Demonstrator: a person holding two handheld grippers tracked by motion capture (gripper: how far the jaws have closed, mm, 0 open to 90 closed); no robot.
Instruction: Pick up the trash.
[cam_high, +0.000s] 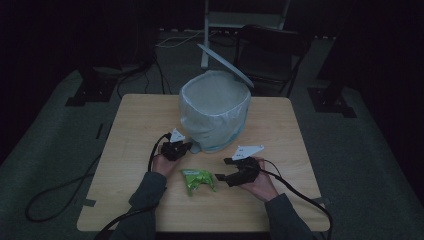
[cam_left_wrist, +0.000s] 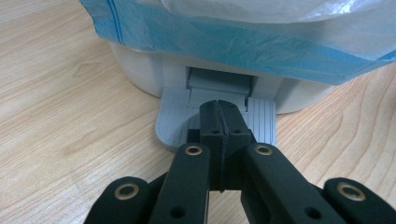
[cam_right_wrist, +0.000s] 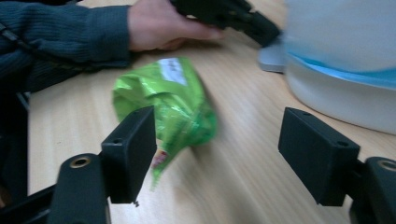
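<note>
With the left gripper (cam_left_wrist: 223, 122) pressed together on the bin's pedal (cam_left_wrist: 170, 122) and the right gripper (cam_right_wrist: 217, 154) spread, empty, before the green packet (cam_right_wrist: 175, 105) lying on the table (cam_high: 130, 130), the slack foil could be skidded aside; the pedal could be slipped off.

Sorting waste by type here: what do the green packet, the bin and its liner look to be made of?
Green packet: likely thin plastic film or foil, glossy and crumpled, with bright glints on its creases. Bin: seemingly hard moulded plastic, matte off-white, with a ribbed grey pedal. Liner: thin plastic film, translucent white with a blue band, wrinkled over the rim.
</note>
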